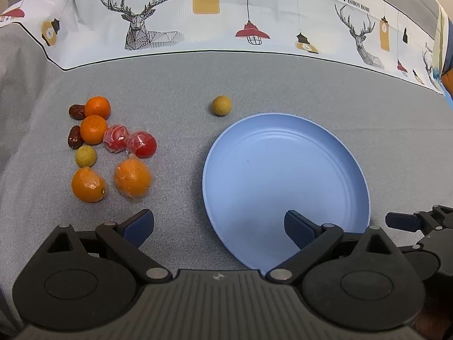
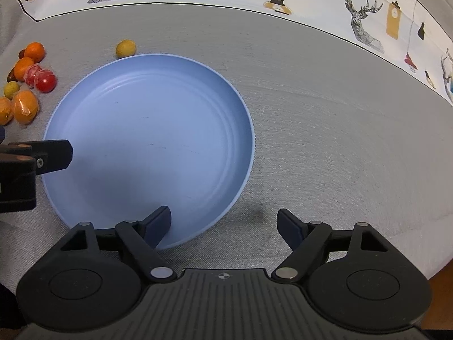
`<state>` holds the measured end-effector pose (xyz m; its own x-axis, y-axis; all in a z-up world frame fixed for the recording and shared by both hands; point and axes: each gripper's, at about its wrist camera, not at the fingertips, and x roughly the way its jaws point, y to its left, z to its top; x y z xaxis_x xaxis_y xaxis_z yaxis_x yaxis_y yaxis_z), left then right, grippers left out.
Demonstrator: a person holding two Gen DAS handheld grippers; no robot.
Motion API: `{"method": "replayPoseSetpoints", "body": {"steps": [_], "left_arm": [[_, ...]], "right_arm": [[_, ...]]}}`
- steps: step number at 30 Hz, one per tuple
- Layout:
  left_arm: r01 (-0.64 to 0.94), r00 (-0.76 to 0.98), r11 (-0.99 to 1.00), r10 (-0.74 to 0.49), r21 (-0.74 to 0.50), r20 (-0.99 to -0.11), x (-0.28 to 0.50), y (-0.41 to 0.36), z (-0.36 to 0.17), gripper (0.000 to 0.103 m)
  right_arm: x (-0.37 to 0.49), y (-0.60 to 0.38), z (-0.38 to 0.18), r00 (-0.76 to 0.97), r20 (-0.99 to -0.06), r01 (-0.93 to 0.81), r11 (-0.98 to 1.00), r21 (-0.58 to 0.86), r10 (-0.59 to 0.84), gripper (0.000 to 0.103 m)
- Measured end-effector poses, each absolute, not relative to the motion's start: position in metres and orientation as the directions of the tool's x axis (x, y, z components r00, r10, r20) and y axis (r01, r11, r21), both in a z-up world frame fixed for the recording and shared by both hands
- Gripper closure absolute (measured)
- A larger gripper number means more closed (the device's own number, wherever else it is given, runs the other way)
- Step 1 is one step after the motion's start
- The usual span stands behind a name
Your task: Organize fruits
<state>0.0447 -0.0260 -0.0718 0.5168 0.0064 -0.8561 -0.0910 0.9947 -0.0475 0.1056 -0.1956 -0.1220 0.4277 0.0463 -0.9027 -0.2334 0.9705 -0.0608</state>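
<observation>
A blue plate lies empty on the grey cloth. To its left sits a cluster of fruit: small oranges, two wrapped red fruits, dark dates, a yellow-green longan and two wrapped oranges. A lone longan rests just beyond the plate's far rim. My left gripper is open, straddling the plate's left rim with nothing between its fingers. My right gripper is open over the plate's near right rim, holding nothing.
A white patterned cloth with deer and lamp prints runs along the back. Bare grey cloth stretches to the right of the plate. The right gripper's finger shows at the left wrist view's right edge.
</observation>
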Motion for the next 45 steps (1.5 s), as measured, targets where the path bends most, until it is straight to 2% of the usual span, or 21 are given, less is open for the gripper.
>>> {"method": "replayPoseSetpoints", "body": {"steps": [21, 24, 27, 29, 30, 32, 34, 36, 41, 45], "left_arm": [[-0.076, 0.53, 0.996, -0.005, -0.054, -0.848, 0.044, -0.031, -0.069, 0.003], [-0.072, 0.541, 0.996, -0.012, -0.06, -0.841, 0.043, -0.031, -0.066, 0.007], [-0.076, 0.548, 0.995, -0.017, -0.07, -0.836, 0.043, -0.029, -0.062, 0.022], [-0.078, 0.554, 0.993, -0.034, -0.093, -0.831, 0.041, -0.025, -0.058, 0.046], [-0.073, 0.56, 0.992, -0.045, -0.104, -0.828, 0.04, -0.024, -0.056, 0.052], [-0.059, 0.575, 0.99, -0.07, -0.126, -0.815, 0.038, -0.02, -0.048, 0.07], [-0.053, 0.573, 0.986, -0.101, -0.159, -0.813, 0.035, -0.013, -0.037, 0.077], [-0.036, 0.584, 0.983, -0.126, -0.18, -0.802, 0.036, -0.006, -0.021, 0.077], [0.046, 0.635, 0.993, -0.114, -0.11, -0.764, 0.055, 0.018, 0.017, 0.077], [0.025, 0.593, 0.998, -0.064, -0.061, -0.803, 0.082, 0.062, 0.002, 0.077]], "right_arm": [[0.1, -0.215, -0.096, 0.547, -0.837, -0.179, 0.98, -0.088, 0.025, 0.021], [0.099, -0.215, -0.09, 0.57, -0.822, -0.159, 0.983, -0.094, 0.014, 0.021], [0.105, -0.217, -0.083, 0.591, -0.806, -0.134, 0.988, -0.08, 0.015, 0.023], [0.105, -0.218, -0.079, 0.61, -0.792, -0.118, 0.991, -0.065, 0.02, 0.027], [0.106, -0.219, -0.077, 0.618, -0.786, -0.111, 0.992, -0.055, 0.025, 0.032], [0.106, -0.218, -0.07, 0.638, -0.769, -0.101, 0.994, -0.037, 0.036, 0.04], [0.108, -0.217, -0.062, 0.657, -0.751, -0.09, 0.996, -0.003, 0.057, 0.046], [0.111, -0.215, -0.054, 0.671, -0.737, -0.083, 0.996, 0.037, 0.083, 0.051], [0.111, -0.195, -0.026, 0.714, -0.677, -0.145, 0.984, 0.105, 0.177, 0.052], [0.105, -0.172, -0.019, 0.715, -0.637, -0.251, 0.956, 0.151, 0.288, 0.052]]}}
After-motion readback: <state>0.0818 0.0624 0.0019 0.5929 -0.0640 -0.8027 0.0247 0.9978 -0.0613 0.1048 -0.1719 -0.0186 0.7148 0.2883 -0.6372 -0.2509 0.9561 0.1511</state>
